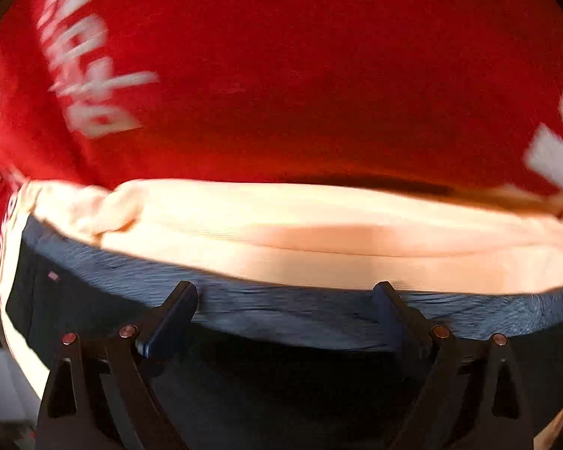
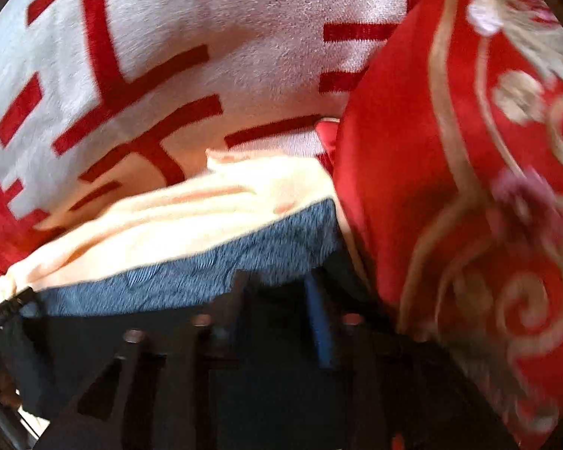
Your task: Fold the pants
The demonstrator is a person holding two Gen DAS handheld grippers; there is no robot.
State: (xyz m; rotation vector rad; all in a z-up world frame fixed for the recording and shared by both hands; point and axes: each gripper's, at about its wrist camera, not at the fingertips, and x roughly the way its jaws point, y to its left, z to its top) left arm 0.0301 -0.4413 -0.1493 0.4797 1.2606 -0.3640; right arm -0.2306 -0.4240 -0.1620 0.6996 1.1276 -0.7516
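Below my left claw point(image 1: 285, 305), jaws spread wide and holding nothing, sits the folded jeans point(image 1: 266, 315) edge. Right claw point(image 2: 277, 292) partly apart, also empty. I'd lift both straight off, avoid snagging denim.

Left tongs point(image 1: 285, 300): two black fingers with dark blue pads point(image 1: 176, 318) on their inner faces.
Left linkage: black angled arms with triangular cut-outs, four round copper-coloured rivets point(image 1: 128, 331).
Right tongs point(image 2: 277, 296): blurred black fingers, one blue pad point(image 2: 319, 322) showing.
Right linkage: black arms, dull reddish rivets point(image 2: 134, 335).
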